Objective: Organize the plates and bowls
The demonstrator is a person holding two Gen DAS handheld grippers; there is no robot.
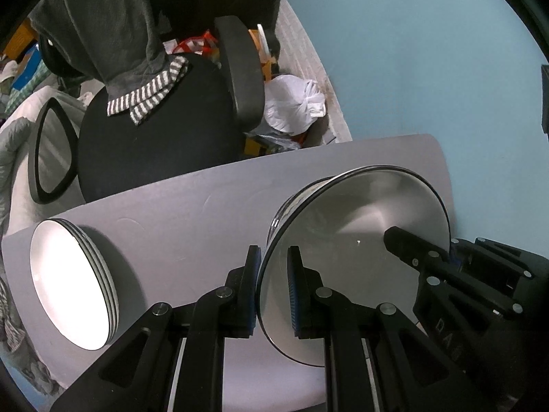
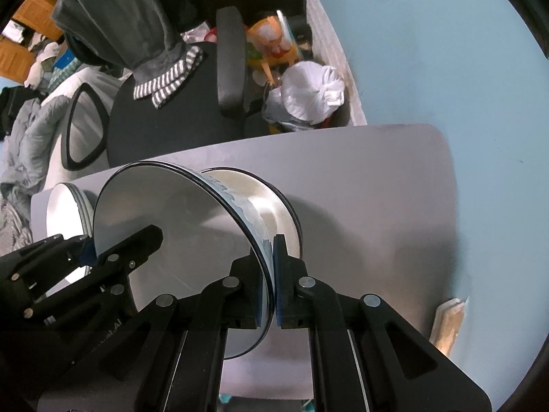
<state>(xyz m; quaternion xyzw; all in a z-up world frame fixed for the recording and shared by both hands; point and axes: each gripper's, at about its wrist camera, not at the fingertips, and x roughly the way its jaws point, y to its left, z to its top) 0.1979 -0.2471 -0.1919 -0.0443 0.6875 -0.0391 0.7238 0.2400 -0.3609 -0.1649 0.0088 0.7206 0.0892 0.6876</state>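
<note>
On the table [image 1: 178,206]: white plate stack [image 1: 68,274] at 9 o'clock, done.
Bowl [image 1: 360,213]: left gripper [image 1: 272,257] and right gripper [image 2: 271,250] both clamp its rim; placement remains.

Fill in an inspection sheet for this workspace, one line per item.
Surface: grey table, bare around the dishes.
Job's things: bowl with blue-patterned outside, held by its rim on two sides; stack of white plates at the table's left.
Clutter: tan object at the right edge, unclear what.
Tongs: left tongs shut on the bowl rim; right tongs shut on the opposite rim.
Cables: nothing seen.
Surroundings: black office chair with draped grey clothing, white bag, blue wall.
</note>
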